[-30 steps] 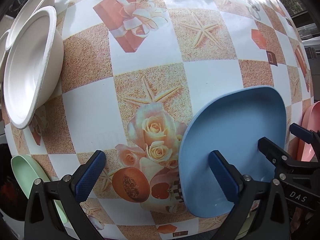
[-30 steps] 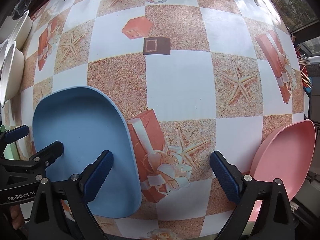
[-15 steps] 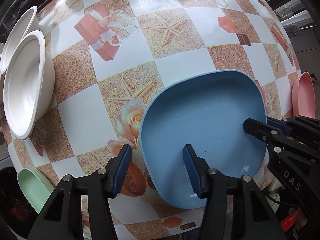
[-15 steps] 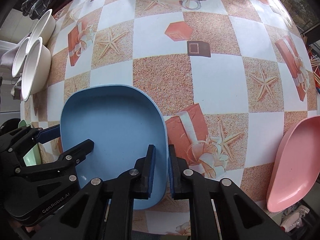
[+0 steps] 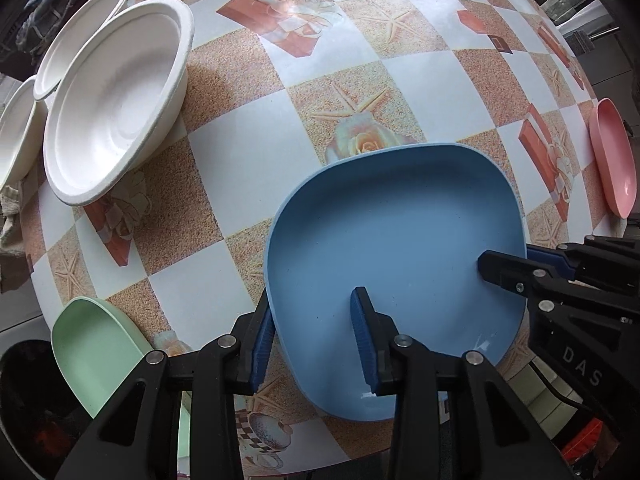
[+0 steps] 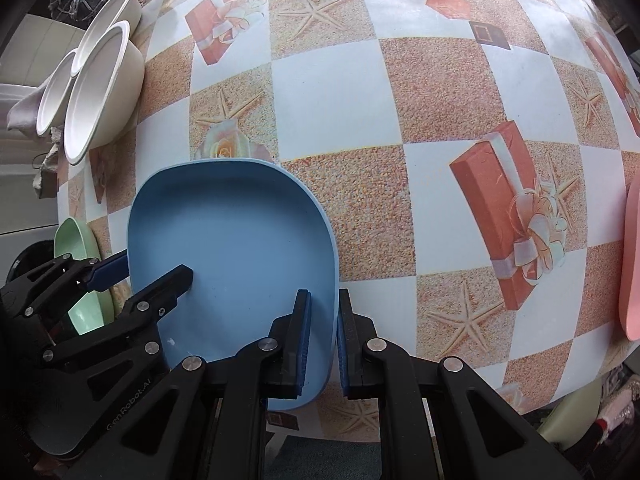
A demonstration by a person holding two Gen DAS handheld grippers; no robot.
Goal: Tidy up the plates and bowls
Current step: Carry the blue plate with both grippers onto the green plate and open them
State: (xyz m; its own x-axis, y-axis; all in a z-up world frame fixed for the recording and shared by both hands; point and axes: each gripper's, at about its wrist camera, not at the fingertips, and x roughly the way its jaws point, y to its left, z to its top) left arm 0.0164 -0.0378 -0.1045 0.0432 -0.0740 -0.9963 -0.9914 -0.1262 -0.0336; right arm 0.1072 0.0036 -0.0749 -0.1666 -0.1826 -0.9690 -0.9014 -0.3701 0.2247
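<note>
A blue square plate [image 5: 396, 232] is held above the patterned table by both grippers. My left gripper [image 5: 314, 338] is shut on its left rim, one finger inside the plate and one outside. My right gripper [image 6: 322, 340] is shut on its right rim in the same way; the plate also shows in the right wrist view [image 6: 236, 236]. A green plate [image 5: 94, 344] lies at the table's near left edge. A pink plate [image 5: 612, 156] lies at the right edge. White bowls [image 5: 116, 96] stand at the far left.
The table [image 6: 400, 92] has a checkered cloth with starfish and gift-box prints. Several white bowls [image 6: 104, 88] crowd its left edge, with cloth bundles behind them. The pink plate [image 6: 630, 264] overhangs the right edge.
Both grippers closed on the blue plate's opposite rims; a second ago they were open. The plate has risen and shifted left, nearer the white bowls and green plate.
</note>
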